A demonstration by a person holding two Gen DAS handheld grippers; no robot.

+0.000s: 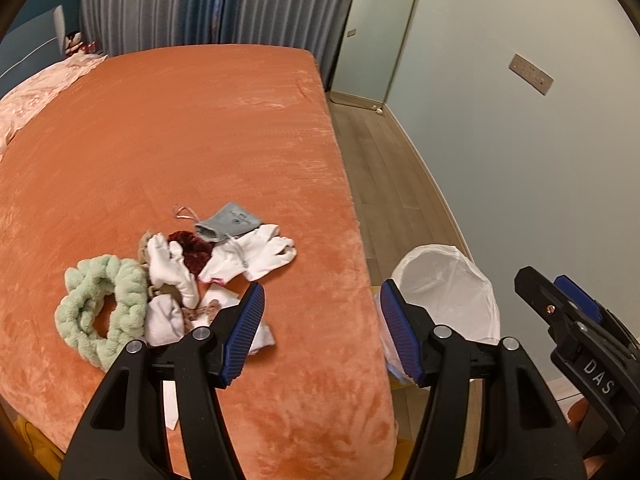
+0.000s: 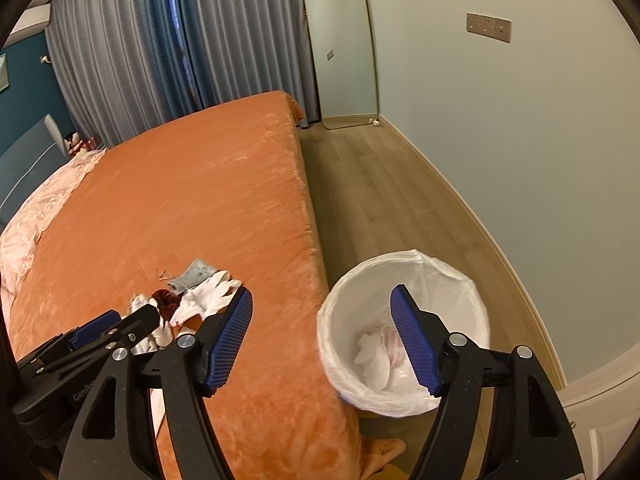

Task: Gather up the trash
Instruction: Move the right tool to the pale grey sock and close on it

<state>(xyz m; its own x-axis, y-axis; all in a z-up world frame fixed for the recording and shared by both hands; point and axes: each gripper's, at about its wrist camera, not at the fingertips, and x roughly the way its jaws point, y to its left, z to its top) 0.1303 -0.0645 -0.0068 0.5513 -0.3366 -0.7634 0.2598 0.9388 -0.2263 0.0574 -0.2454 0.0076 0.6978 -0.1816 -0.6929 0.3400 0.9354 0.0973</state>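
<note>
Two sets of my jaws stand spread with nothing between them. My left gripper [image 1: 322, 334] hangs over the near edge of the orange bed [image 1: 208, 128], beside the pile of trash [image 1: 188, 276], whose long axis runs from the green scrunchie [image 1: 102, 306] up-right to the grey pouch [image 1: 230, 222]. My right gripper [image 2: 322, 340] hovers by the white-lined bin [image 2: 404, 332], which stands upright on the floor against the bed, crumpled white bits [image 2: 374, 360] inside.

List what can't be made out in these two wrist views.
- Pile of items on the bed: near side hidden by the left tool; right wrist view blocks more.
- Grey pouch print: too small.
- Trash bin contents: partly behind the right tool; left wrist view shows none.
</note>
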